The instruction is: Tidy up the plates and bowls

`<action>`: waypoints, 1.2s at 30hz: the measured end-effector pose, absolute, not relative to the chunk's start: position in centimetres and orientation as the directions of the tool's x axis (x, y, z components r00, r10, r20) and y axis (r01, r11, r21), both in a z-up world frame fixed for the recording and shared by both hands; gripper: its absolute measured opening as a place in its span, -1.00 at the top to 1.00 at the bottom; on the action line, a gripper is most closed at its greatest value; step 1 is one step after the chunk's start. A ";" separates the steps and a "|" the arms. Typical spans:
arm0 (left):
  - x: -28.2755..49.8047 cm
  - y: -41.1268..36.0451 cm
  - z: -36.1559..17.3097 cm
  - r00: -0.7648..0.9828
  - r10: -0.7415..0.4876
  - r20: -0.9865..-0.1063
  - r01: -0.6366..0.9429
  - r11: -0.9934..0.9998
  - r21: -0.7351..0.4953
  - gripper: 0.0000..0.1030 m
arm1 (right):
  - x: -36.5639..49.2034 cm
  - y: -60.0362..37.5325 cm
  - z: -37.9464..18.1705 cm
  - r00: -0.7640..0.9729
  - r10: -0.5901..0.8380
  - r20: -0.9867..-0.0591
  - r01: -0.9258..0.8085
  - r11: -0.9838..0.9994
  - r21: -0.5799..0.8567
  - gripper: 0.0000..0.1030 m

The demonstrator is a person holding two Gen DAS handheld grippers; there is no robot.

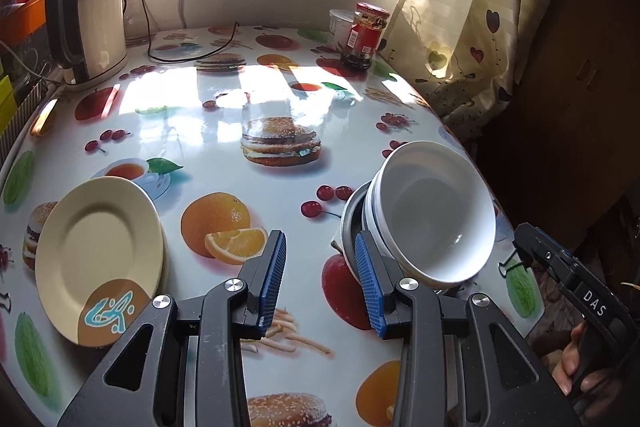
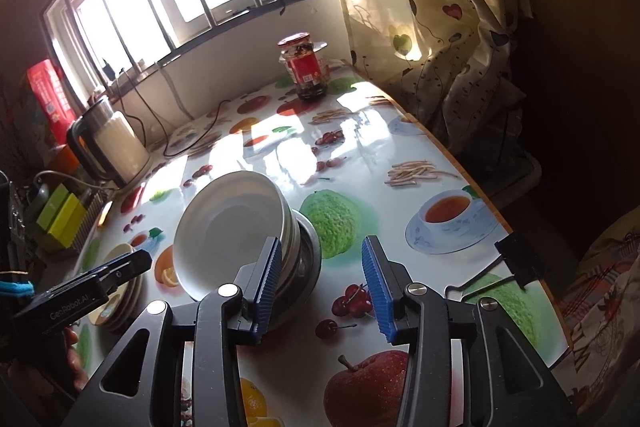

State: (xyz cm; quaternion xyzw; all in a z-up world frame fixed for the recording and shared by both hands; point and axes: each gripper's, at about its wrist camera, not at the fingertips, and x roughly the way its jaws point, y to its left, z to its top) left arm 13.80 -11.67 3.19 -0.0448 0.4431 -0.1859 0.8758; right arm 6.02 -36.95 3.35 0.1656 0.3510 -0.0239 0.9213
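Note:
A stack of white bowls (image 1: 436, 211) leans tilted inside a metal bowl (image 1: 350, 223) near the table's right edge; it also shows in the right wrist view (image 2: 228, 223). A stack of cream plates (image 1: 100, 255) lies at the left; its edge shows in the right wrist view (image 2: 124, 291). My left gripper (image 1: 320, 283) is open and empty above the table, just left of the bowls. My right gripper (image 2: 322, 287) is open and empty, its left finger (image 2: 268, 283) close to the metal bowl (image 2: 308, 267). The right gripper's body (image 1: 576, 287) shows beyond the bowls.
An electric kettle (image 1: 90, 19) with its cord stands at the back left. A red-lidded jar (image 1: 364, 35) and a white tub (image 1: 340, 27) stand at the back by the curtain (image 1: 460, 7). The table's right edge (image 2: 500, 211) runs beside the bowls.

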 end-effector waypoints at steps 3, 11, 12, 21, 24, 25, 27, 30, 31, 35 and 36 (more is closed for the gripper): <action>13.8 -11.7 2.5 0.539 -0.347 -0.767 0.276 0.934 -0.229 0.27 | 6.1 -37.3 2.5 0.739 0.076 -0.669 0.172 0.939 0.297 0.18; 14.2 -11.9 0.6 0.505 -0.355 -0.787 0.269 0.931 -0.248 0.27 | 7.0 -37.7 0.3 0.714 0.083 -0.696 0.177 0.939 0.294 0.18; 14.3 -12.0 0.5 0.501 -0.367 -0.784 0.271 0.927 -0.260 0.27 | 7.1 -37.8 0.0 0.710 0.087 -0.699 0.175 0.940 0.294 0.18; 15.5 -12.6 -0.8 0.472 -0.394 -0.789 0.263 0.917 -0.300 0.27 | 8.7 -38.6 -1.9 0.697 0.162 -0.699 0.142 0.924 0.355 0.18; 15.9 -12.5 -0.9 0.472 -0.410 -0.780 0.264 0.911 -0.318 0.27 | 9.1 -38.6 -2.0 0.702 0.183 -0.688 0.120 0.922 0.368 0.18; 16.0 -12.4 -1.0 0.467 -0.421 -0.777 0.265 0.905 -0.332 0.28 | 9.2 -38.5 -2.1 0.700 0.183 -0.690 0.119 0.923 0.365 0.18; 16.3 -12.2 -1.3 0.452 -0.445 -0.773 0.263 0.895 -0.361 0.28 | 9.5 -38.6 -2.2 0.700 0.195 -0.687 0.111 0.921 0.374 0.18; 16.6 -12.0 -1.5 0.443 -0.466 -0.766 0.258 0.884 -0.389 0.28 | 9.8 -38.8 -2.4 0.700 0.220 -0.680 0.100 0.912 0.398 0.18; 16.6 -12.0 -1.5 0.442 -0.471 -0.763 0.260 0.882 -0.394 0.28 | 9.9 -38.9 -2.5 0.702 0.236 -0.672 0.092 0.906 0.414 0.18; 16.8 -11.8 -2.1 0.402 -0.532 -0.745 0.263 0.847 -0.462 0.28 | 10.0 -39.5 -2.9 0.707 0.283 -0.648 0.081 0.878 0.473 0.21; 16.9 -11.7 -2.3 0.393 -0.546 -0.740 0.260 0.838 -0.480 0.28 | 10.1 -39.6 -3.1 0.707 0.297 -0.642 0.080 0.869 0.489 0.22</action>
